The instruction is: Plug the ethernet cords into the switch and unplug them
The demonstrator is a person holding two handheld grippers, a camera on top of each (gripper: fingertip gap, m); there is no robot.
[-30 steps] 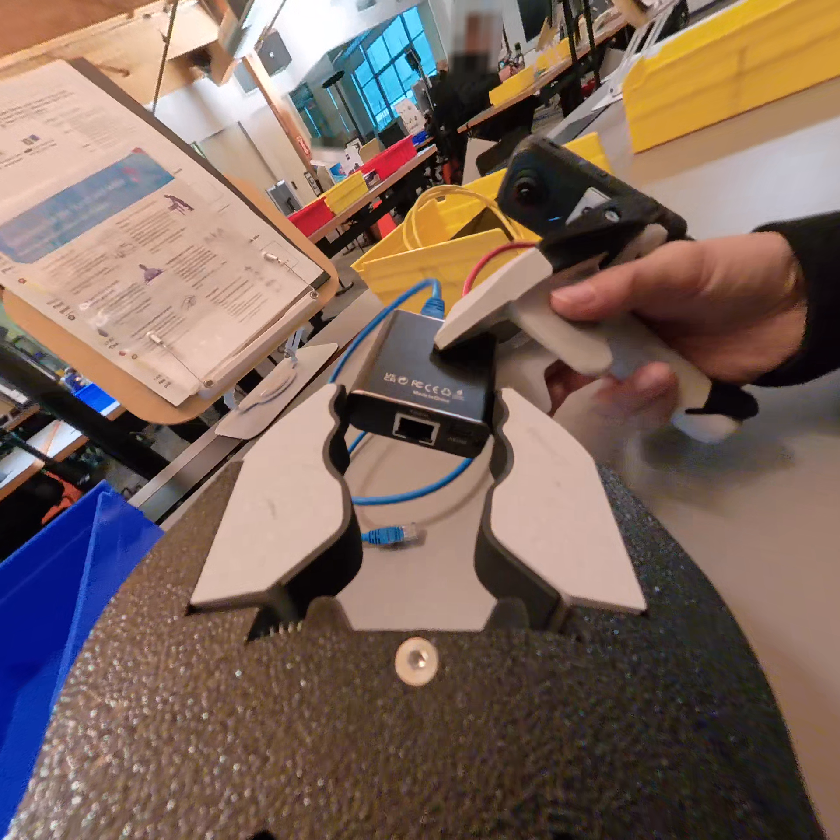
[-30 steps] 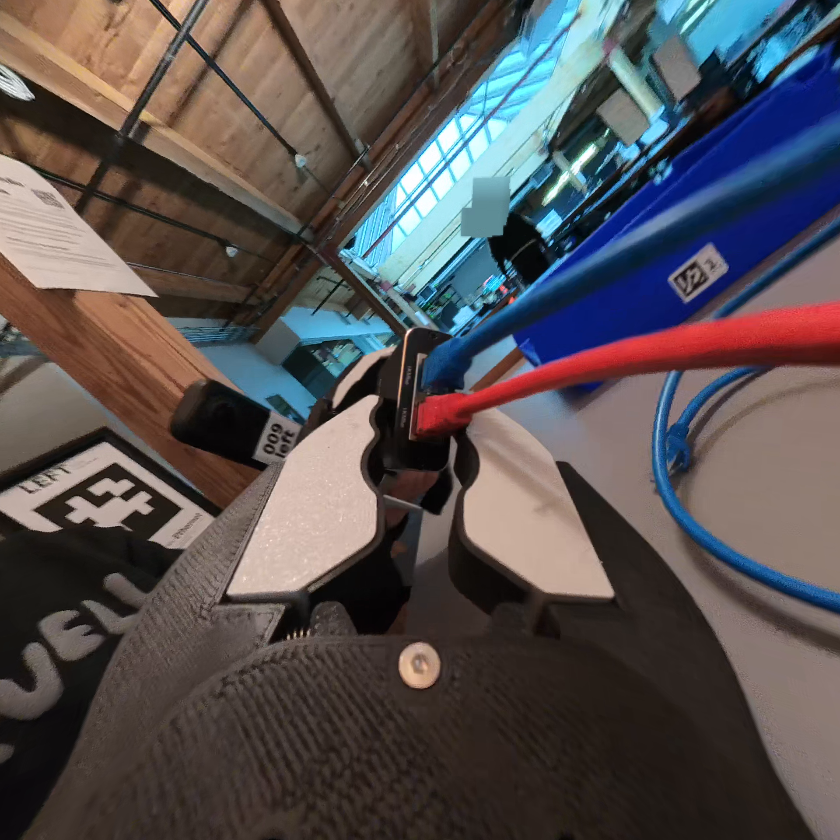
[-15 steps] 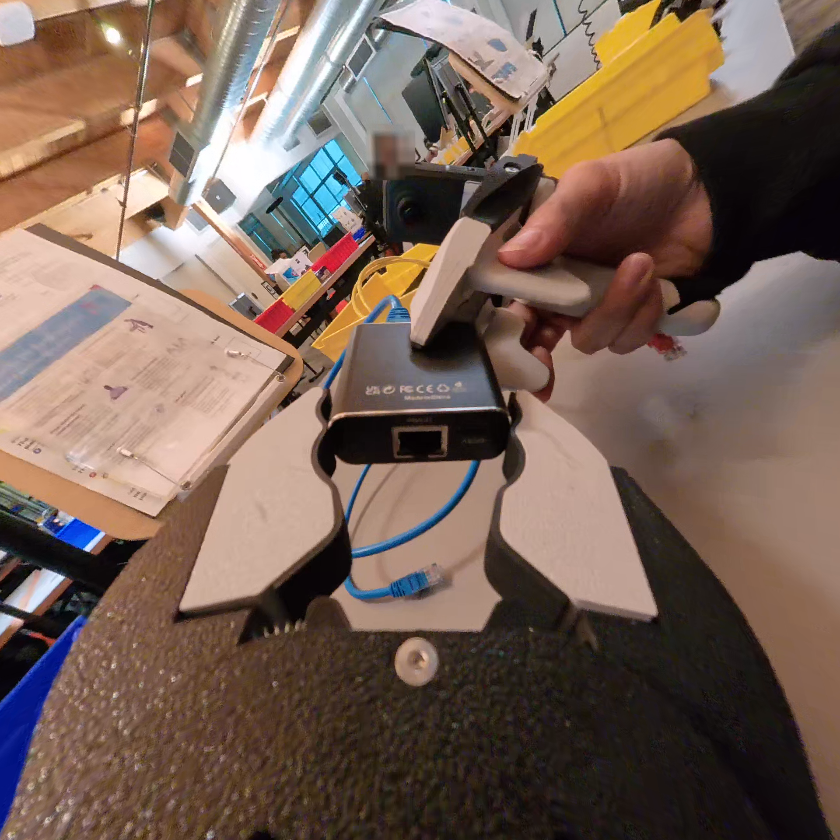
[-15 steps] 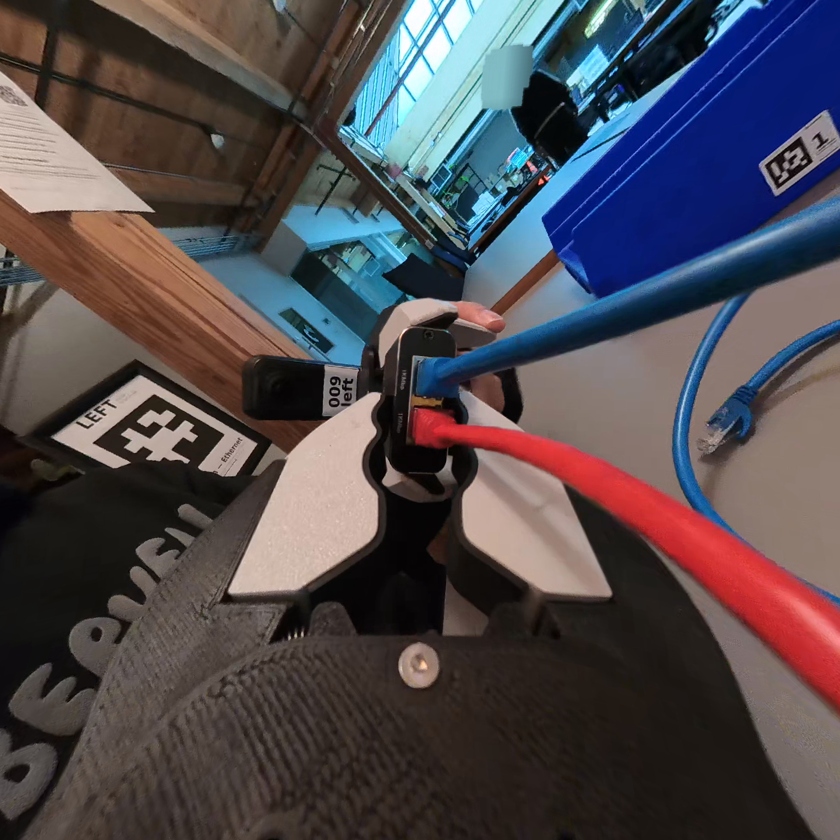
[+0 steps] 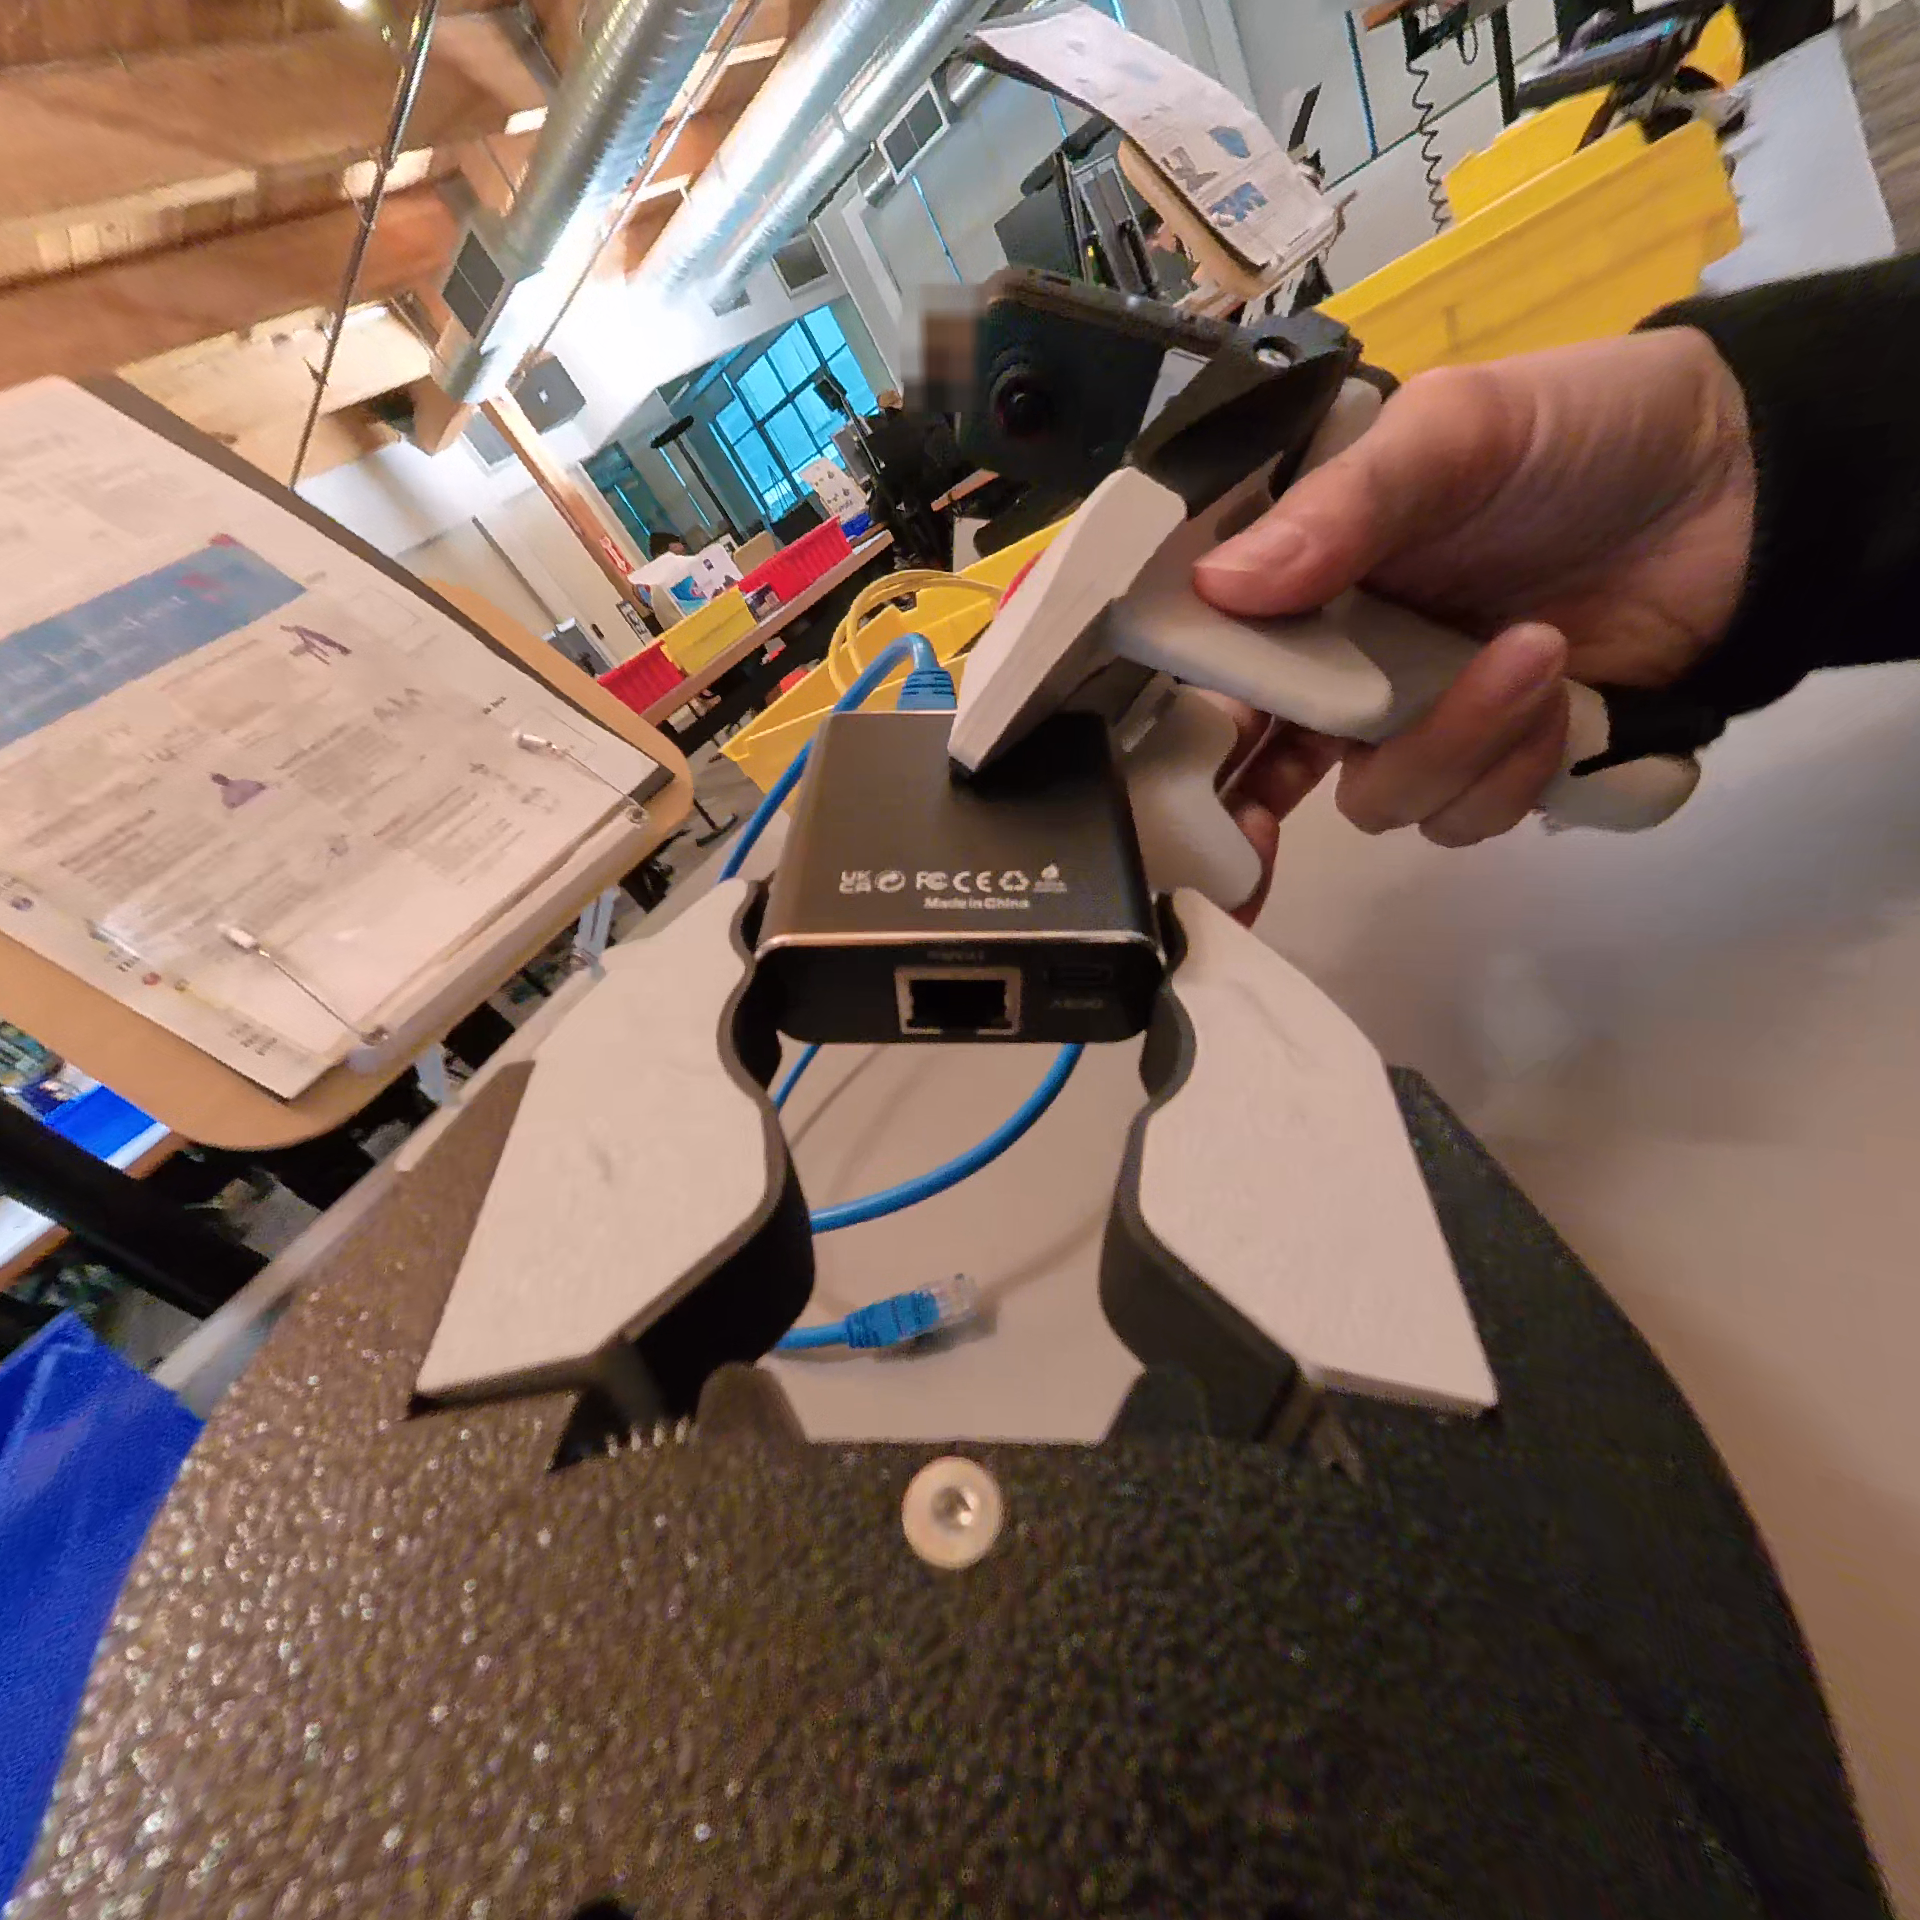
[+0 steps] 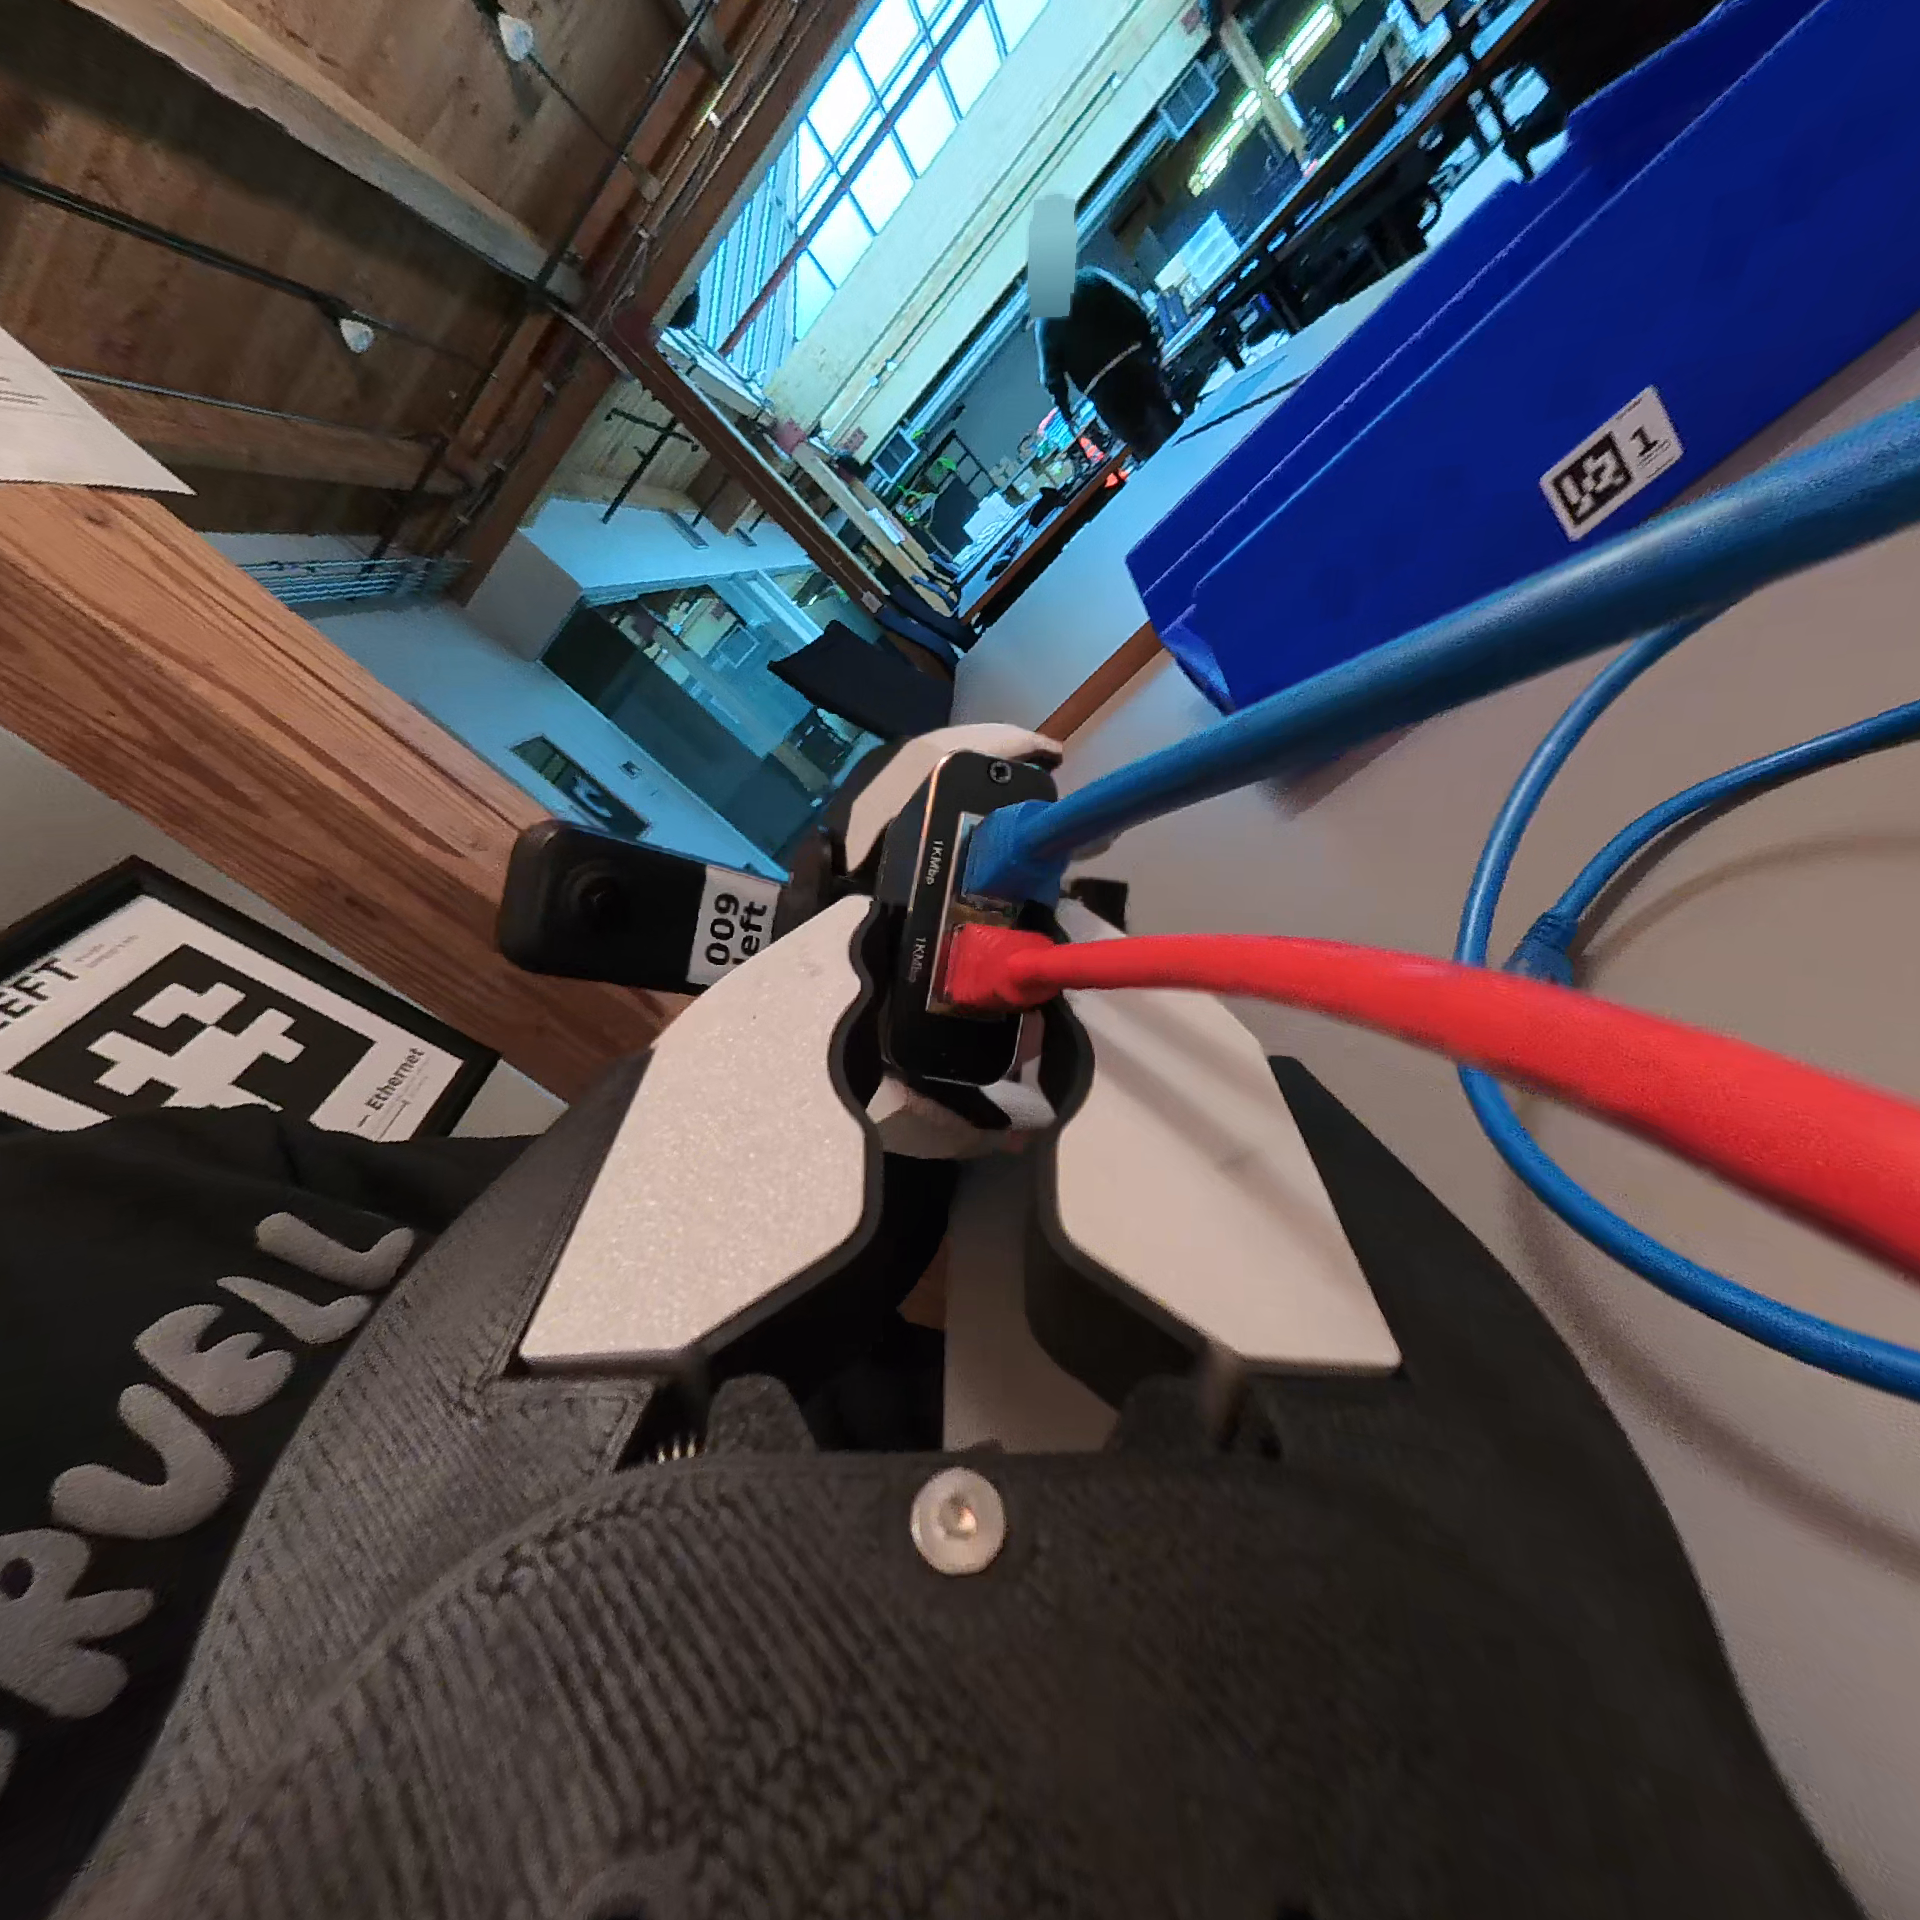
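My left gripper (image 5: 961,956) is shut on the sides of a small black switch (image 5: 966,821) and holds it above the table. An empty port (image 5: 956,1003) faces me. My right gripper (image 6: 966,1039) is shut across the switch's (image 6: 914,831) far end, one finger (image 5: 1049,644) on its top face. A blue cord (image 6: 1351,665) and a red cord (image 6: 1455,1018) are plugged into that end. A loose blue plug (image 5: 914,1314) lies on the table below. The left gripper's white fingers (image 6: 935,748) show behind the switch.
A grey table (image 5: 1662,1039) lies below. A blue bin (image 6: 1455,416) stands at the table's edge, also low left in the left wrist view (image 5: 62,1507). A clipboard with papers (image 5: 260,779) hangs on the left. Yellow bins (image 5: 1507,270) stand behind. A blue cord loop (image 6: 1475,935) lies on the table.
Both grippers have kept their hold on the switch and tilted upward with it. The red cord has swung down to the lower right in the right wrist view.
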